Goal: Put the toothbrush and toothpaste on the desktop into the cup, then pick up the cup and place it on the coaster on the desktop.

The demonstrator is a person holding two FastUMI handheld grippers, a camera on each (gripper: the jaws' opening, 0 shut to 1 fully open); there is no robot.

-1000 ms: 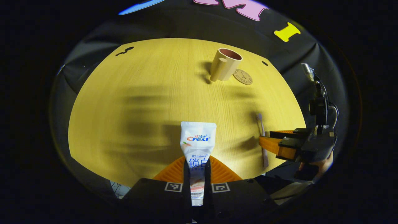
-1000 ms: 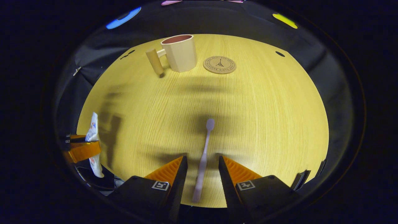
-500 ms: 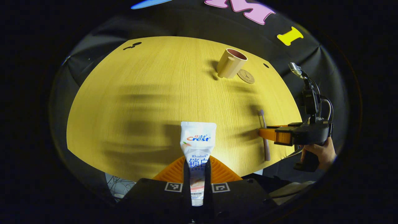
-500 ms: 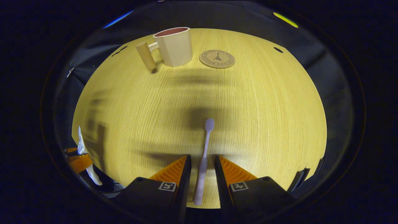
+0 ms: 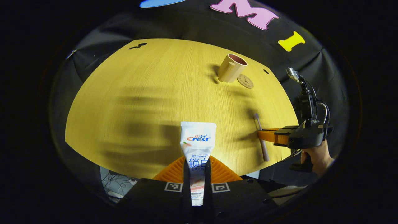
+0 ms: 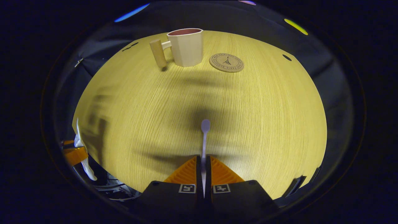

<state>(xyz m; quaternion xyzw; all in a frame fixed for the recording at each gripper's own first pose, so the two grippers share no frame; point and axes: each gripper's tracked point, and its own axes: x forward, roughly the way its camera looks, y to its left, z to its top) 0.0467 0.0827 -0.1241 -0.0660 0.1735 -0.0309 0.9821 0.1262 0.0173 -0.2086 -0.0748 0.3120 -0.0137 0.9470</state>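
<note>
Left gripper: fingers clamped on the toothpaste, tube pointing forward over the near table edge.

Right gripper: fingers closed together on the toothbrush handle, brush head forward above the table. In the left gripper view this gripper sits at the right table edge, held by a hand.

Cup: upright at the far side, handle to its left in the right gripper view.

Coaster: 1, flat, just beside the cup, bare.
</note>
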